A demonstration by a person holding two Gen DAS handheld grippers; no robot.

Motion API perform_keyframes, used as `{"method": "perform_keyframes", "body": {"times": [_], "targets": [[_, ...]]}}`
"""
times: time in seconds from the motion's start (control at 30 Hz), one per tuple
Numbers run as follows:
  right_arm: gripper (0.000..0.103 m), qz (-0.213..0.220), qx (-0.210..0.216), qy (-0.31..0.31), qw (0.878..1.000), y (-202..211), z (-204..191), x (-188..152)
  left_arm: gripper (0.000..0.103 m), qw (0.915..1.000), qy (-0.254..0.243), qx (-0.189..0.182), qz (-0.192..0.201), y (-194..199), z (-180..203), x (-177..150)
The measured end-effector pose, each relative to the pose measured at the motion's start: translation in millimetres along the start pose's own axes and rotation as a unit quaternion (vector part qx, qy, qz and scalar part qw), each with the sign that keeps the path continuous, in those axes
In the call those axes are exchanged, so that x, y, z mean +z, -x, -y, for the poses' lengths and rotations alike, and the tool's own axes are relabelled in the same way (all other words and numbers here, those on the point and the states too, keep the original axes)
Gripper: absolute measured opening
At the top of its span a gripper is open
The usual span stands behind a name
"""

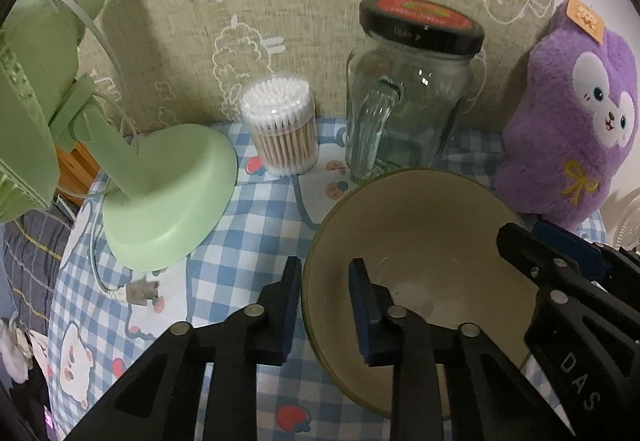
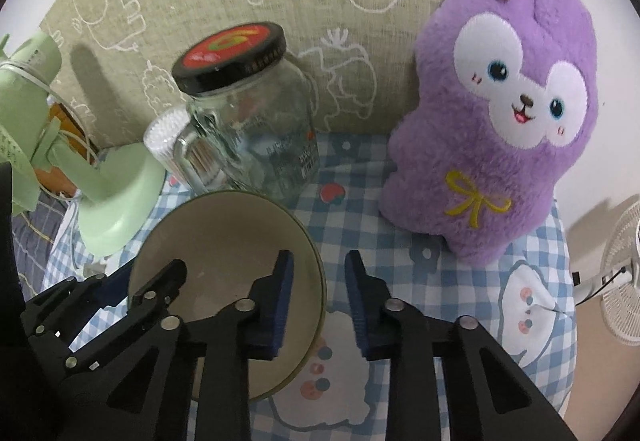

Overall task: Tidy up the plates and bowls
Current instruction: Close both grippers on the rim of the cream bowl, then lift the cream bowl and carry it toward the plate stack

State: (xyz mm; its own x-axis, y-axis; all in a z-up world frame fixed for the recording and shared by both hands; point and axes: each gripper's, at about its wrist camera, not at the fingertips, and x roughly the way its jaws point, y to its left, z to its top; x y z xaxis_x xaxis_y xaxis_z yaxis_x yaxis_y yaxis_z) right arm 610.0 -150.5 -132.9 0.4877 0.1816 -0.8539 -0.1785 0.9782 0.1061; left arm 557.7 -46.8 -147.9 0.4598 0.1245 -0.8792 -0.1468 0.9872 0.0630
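A beige bowl with a dark green rim (image 1: 424, 241) (image 2: 224, 241) sits on the blue checked cloth. My left gripper (image 1: 326, 301) is open and straddles the bowl's left rim, one finger outside and one inside. My right gripper (image 2: 318, 295) is open and straddles the bowl's right rim, left finger inside and right finger outside. Each gripper shows in the other's view: the right one (image 1: 560, 265) at the bowl's right edge, the left one (image 2: 120, 301) at its left edge. No plates are in view.
A glass jar with a black lid (image 1: 408, 97) (image 2: 248, 121) stands just behind the bowl. A tub of cotton swabs (image 1: 282, 129), a green desk fan (image 1: 160, 193) (image 2: 108, 193) at left, a purple plush toy (image 2: 500, 121) (image 1: 572, 121) at right. A cushion backs the table.
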Motion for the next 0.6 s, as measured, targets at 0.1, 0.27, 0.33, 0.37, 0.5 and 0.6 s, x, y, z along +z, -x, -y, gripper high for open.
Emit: {"method": "perform_keyframes", "body": {"times": [0.1,0.27,0.33,0.37,0.5,0.6], "targets": [[0.020,-0.006,0.002,-0.006,1.000,-4.0,1.9,-1.5,0.016,0.9999,0.006,-0.007,-0.007,-6.8,-1.6,0.9],[0.013,-0.006,0.006,0.002,1.000,-4.5,-0.8,-2.7,0.016,0.9998,0.012,-0.015,-0.008,-7.1,-4.1,2.6],[0.013,-0.007,0.006,0.001,1.000,-4.3,-1.2,-2.9,0.015,0.9998,0.010,-0.015,-0.010,-7.1,-4.1,3.4],[0.013,-0.007,0.005,0.002,1.000,-4.3,-1.1,-3.0,0.015,0.9998,0.009,-0.015,-0.011,-6.8,-3.9,3.8],[0.013,-0.010,-0.001,0.009,1.000,-3.4,-3.7,-3.6,0.015,0.9998,0.004,-0.017,-0.012,-6.1,-3.0,4.3],[0.013,-0.015,-0.001,0.005,1.000,-2.6,-2.6,-4.9,0.015,0.9997,0.005,-0.018,-0.017,-4.7,-2.7,4.2]]}}
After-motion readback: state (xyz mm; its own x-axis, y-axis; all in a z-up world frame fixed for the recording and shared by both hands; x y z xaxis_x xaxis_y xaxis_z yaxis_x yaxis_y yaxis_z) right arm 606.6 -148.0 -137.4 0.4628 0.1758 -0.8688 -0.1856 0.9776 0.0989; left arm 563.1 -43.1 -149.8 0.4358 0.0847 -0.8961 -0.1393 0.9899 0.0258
